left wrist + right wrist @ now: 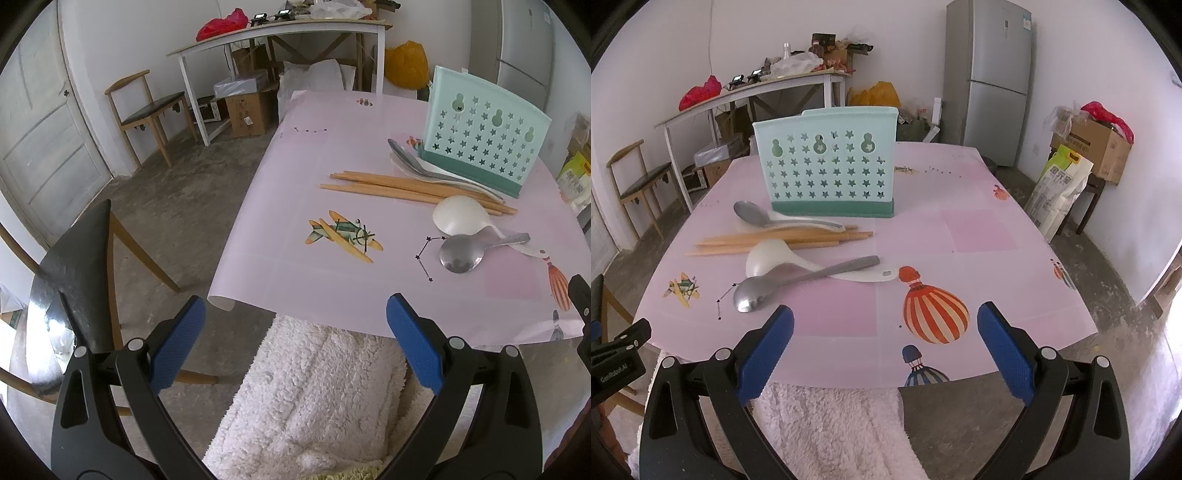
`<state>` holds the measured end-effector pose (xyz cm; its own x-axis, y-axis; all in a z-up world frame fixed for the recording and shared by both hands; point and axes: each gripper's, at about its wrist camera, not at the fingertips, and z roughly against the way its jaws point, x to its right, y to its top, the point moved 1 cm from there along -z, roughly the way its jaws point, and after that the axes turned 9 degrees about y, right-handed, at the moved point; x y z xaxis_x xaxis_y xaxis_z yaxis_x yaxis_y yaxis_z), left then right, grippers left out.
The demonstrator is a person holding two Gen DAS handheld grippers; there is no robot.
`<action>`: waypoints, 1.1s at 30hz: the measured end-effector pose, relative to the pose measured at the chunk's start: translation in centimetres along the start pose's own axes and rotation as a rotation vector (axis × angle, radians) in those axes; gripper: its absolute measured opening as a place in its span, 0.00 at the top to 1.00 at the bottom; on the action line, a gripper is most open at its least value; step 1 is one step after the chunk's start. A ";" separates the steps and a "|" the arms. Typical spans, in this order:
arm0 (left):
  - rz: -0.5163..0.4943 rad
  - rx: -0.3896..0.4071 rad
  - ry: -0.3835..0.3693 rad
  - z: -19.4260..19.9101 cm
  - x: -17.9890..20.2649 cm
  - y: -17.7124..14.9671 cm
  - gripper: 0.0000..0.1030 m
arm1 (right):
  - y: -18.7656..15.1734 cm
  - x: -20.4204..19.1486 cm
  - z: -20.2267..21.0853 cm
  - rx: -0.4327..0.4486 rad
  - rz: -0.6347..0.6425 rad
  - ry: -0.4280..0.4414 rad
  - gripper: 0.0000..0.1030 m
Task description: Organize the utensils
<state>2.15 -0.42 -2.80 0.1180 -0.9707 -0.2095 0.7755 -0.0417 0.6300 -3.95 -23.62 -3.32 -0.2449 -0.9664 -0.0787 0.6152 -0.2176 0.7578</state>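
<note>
Both tongs, left [293, 341] and right [885, 343], gape wide, empty. Metal spoon [790, 282] at centre left: stiff, likely slippery; best gripped mid-handle, off the desk [1015, 295].

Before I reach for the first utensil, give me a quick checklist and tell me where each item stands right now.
1. Left gripper open and empty: ok.
2. Right gripper open and empty: ok.
3. Mint-green star-perforated plastic utensil holder upright on the pink table cover: ok.
4. Holder's compartments free inside: cannot tell, only its perforated wall shows.
5. Nearest steel spoon free to lift: not ok, its handle lies across the white plastic rice spoon.
6. Wooden chopsticks separate from other utensils: not ok, the far steel spoon and another white spoon lie against them.
</note>
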 end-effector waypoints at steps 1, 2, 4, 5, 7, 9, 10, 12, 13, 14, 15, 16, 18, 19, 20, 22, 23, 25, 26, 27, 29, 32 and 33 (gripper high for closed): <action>-0.003 -0.002 0.003 -0.1 0.1 0.0 0.08 | 0.0 0.0 -0.1 -0.003 -0.001 0.001 0.06; -0.005 -0.005 0.005 -0.1 0.2 0.0 0.08 | 0.0 0.1 -0.3 -0.007 -0.003 0.002 0.06; -0.011 -0.010 0.008 -0.3 0.4 0.1 0.08 | -0.1 0.3 -0.6 -0.012 -0.007 0.003 0.06; -0.015 -0.012 0.009 -0.4 0.6 0.1 0.08 | -0.1 0.3 -0.8 -0.014 -0.010 0.002 0.06; -0.026 -0.020 -0.003 -0.6 0.9 0.1 0.08 | 0.0 0.5 -1.2 -0.015 -0.018 -0.005 0.06; -0.030 -0.034 -0.051 -0.9 1.3 0.1 0.08 | 0.0 0.8 -1.6 -0.010 -0.021 -0.017 0.06; -0.028 -0.041 -0.090 -1.1 1.4 0.1 0.08 | 0.1 0.8 -1.8 -0.005 -0.019 -0.023 0.06; -0.018 -0.050 -0.172 -1.4 1.7 0.3 0.08 | 0.1 1.0 -2.1 0.006 -0.014 -0.031 0.06; -0.010 -0.043 -0.214 -1.4 1.9 0.5 0.08 | 0.2 1.2 -2.2 0.015 -0.011 -0.036 0.06; -0.006 -0.037 -0.233 -1.5 2.0 0.6 0.08 | 0.1 1.3 -2.4 0.024 -0.009 -0.039 0.06; 0.002 -0.024 -0.261 -1.6 2.2 0.9 0.08 | 0.1 1.5 -2.6 0.030 -0.008 -0.040 0.06; 0.005 -0.014 -0.273 -1.6 2.4 1.0 0.08 | 0.0 1.7 -2.9 0.034 -0.008 -0.040 0.06; 0.011 0.013 -0.306 -1.7 2.7 1.4 0.08 | 0.0 2.1 -3.5 0.030 -0.009 -0.037 0.06; 0.014 0.026 -0.328 -1.9 3.0 1.6 0.08 | 0.1 2.3 -3.9 0.025 -0.012 -0.035 0.06; 0.017 0.033 -0.336 -2.0 3.2 1.8 0.08 | 0.2 2.5 -4.3 0.022 -0.013 -0.032 0.06; 0.013 0.053 -0.347 -2.5 3.8 2.3 0.08 | 0.3 3.0 -5.0 0.023 -0.013 -0.032 0.06; -0.001 0.061 -0.353 -2.7 4.1 2.4 0.08 | 0.4 3.1 -5.3 0.023 -0.012 -0.033 0.06; -0.061 0.072 -0.382 -3.1 5.4 2.5 0.08 | 0.6 3.5 -6.0 0.021 -0.014 -0.022 0.06; -0.084 0.076 -0.394 -3.1 5.8 2.5 0.08 | 0.8 3.6 -6.2 0.018 -0.017 -0.016 0.06; -0.129 0.090 -0.414 -3.1 6.7 2.5 0.08 | 0.9 3.8 -6.5 0.017 -0.023 -0.009 0.06; -0.198 0.105 -0.437 -3.0 8.0 2.2 0.08 | 1.1 4.2 -7.1 0.014 -0.041 0.007 0.06; -0.299 0.098 -0.452 -3.2 9.9 1.9 0.08 | 1.3 4.6 -7.8 0.010 -0.066 0.024 0.06; -0.324 0.097 -0.447 -3.3 10.4 1.8 0.08 | 1.2 4.7 -7.9 0.009 -0.069 0.027 0.06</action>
<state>6.85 -9.83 -6.30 -0.4074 -0.9098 -0.0793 0.6655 -0.3552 0.6564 1.55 -29.52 -7.91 -0.2663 -0.9524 -0.1483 0.5904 -0.2828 0.7559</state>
